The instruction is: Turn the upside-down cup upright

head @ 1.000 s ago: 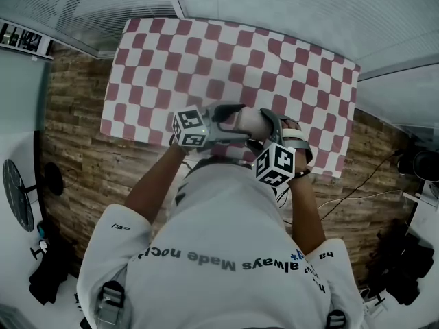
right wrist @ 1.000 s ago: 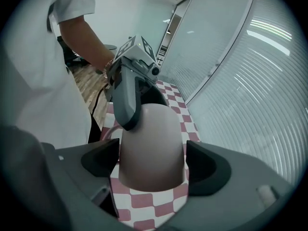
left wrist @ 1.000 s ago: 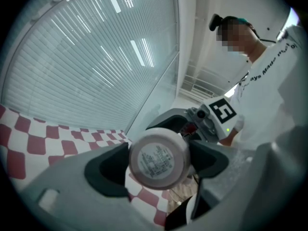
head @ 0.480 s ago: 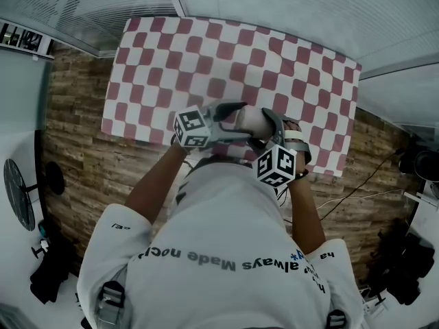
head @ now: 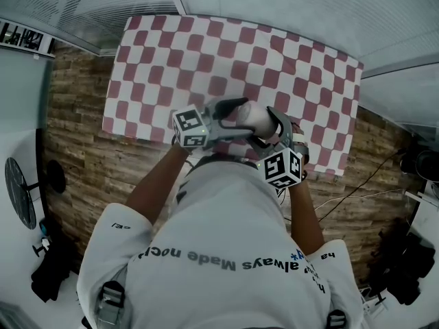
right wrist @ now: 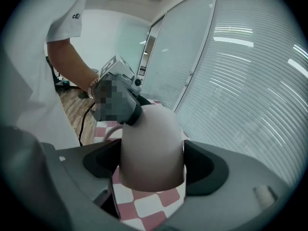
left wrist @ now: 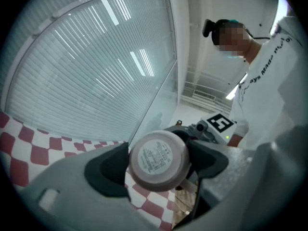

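Head view: cup (head: 252,117) is off the table (head: 206,46), lying on its side in the air over the near edge of the checked cloth, with a gripper at each end.

Left gripper (left wrist: 159,163) points level. Its jaws stand wide, with both pads against the cup's wall. The labelled base faces straight back at its camera.

Right gripper (right wrist: 151,165) is angled downward. Its jaws are also wide and have just been closing a little. The cup's broader end sits between them with the pads on both sides. That should be the mouth end, though the opening itself is not visible.

Step, as I judge it: mid-flip, about halfway, with both tools gripping the cup at once in what looks like a handover.

Next move likely calls for:
- one tool letting go, probably the left
- the other rolling its wrist until the base points down
- lowering the cup onto the cloth before the jaws open

Risk: the wall is smooth and tapered, so the cup may slip if the grip loosens early.
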`<move>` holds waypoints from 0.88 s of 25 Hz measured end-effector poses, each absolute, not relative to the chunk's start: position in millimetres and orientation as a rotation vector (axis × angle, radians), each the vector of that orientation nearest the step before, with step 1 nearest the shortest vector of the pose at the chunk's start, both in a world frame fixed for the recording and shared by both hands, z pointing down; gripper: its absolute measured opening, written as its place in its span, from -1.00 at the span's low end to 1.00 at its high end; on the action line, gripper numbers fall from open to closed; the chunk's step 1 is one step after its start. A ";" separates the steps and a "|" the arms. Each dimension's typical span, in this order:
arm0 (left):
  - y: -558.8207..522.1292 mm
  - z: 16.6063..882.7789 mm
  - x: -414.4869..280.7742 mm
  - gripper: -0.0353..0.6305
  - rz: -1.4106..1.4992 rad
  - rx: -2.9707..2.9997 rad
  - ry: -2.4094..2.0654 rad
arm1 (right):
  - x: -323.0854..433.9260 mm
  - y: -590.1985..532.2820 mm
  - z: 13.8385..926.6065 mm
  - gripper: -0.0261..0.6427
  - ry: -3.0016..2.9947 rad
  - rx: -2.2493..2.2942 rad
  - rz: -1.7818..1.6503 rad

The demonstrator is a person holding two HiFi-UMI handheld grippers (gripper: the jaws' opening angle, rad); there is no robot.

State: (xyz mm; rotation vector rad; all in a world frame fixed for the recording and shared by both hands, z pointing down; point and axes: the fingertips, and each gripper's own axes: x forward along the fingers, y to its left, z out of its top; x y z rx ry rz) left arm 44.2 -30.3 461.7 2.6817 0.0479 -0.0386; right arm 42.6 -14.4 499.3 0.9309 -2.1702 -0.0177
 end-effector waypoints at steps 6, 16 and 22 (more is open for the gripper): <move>-36.9 447.3 41.7 0.28 -0.132 2.664 0.003 | 42.5 -17.5 486.3 0.29 -2.341 1.056 0.073; -38.6 428.4 38.5 0.24 -0.222 2.656 -0.016 | 41.3 -16.4 467.2 0.28 -2.616 1.229 0.190; -40.6 416.7 36.6 0.20 -0.286 2.640 -0.026 | 42.6 -13.0 466.8 0.29 -2.762 1.278 0.347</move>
